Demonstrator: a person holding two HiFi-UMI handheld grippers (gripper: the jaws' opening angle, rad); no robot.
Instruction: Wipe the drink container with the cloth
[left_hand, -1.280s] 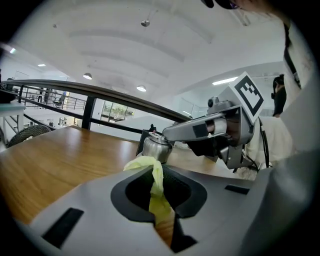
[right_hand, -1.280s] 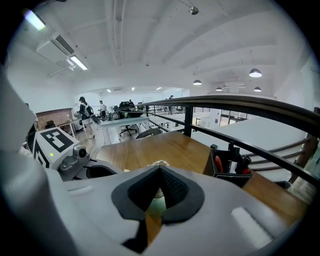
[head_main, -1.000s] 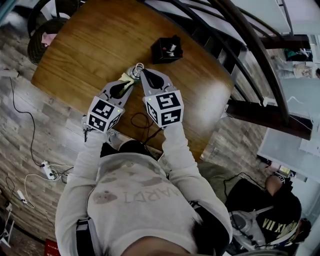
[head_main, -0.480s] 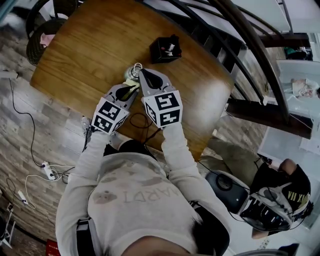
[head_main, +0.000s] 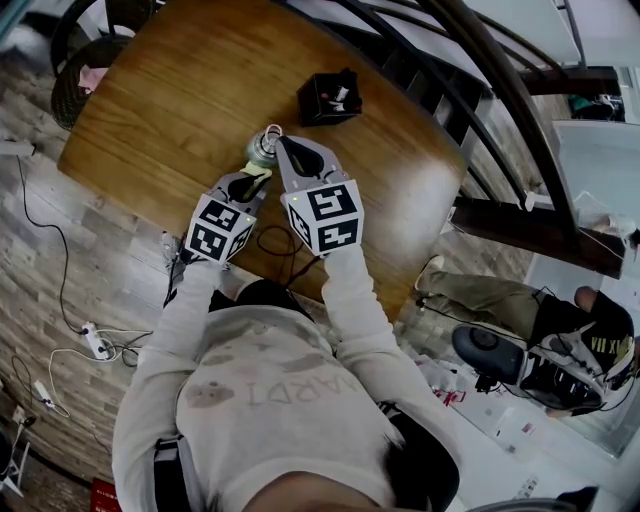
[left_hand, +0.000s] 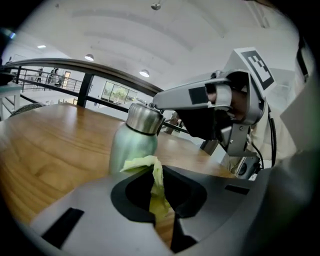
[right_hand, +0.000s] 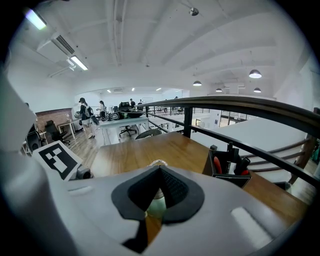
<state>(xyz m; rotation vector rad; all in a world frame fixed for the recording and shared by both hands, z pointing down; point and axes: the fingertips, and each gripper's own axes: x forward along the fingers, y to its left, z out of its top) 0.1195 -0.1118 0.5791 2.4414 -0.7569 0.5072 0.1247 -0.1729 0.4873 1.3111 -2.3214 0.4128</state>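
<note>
A pale green drink bottle (head_main: 260, 150) with a steel cap (left_hand: 144, 118) stands upright on the wooden table (head_main: 170, 90). My right gripper (head_main: 280, 142) is shut on the bottle's top; the green body (right_hand: 158, 204) shows through its jaws, which meet at the cap (right_hand: 158, 163). My left gripper (head_main: 258, 178) is shut on a yellow-green cloth (left_hand: 141, 164), which presses against the bottle's lower side (left_hand: 125, 150). In the left gripper view, the right gripper (left_hand: 159, 101) reaches in from the right above the cap.
A black desk organizer (head_main: 330, 97) holding pens and red-handled tools (right_hand: 231, 167) stands beyond the bottle. A dark cable (head_main: 278, 242) loops at the table's near edge. A curved railing (head_main: 480, 90) runs along the right. Power strips and cables (head_main: 95, 342) lie on the floor.
My left gripper has shifted a little right and back along the bottle's side with the cloth. The right gripper and bottle have edged slightly left. A person below has moved.
</note>
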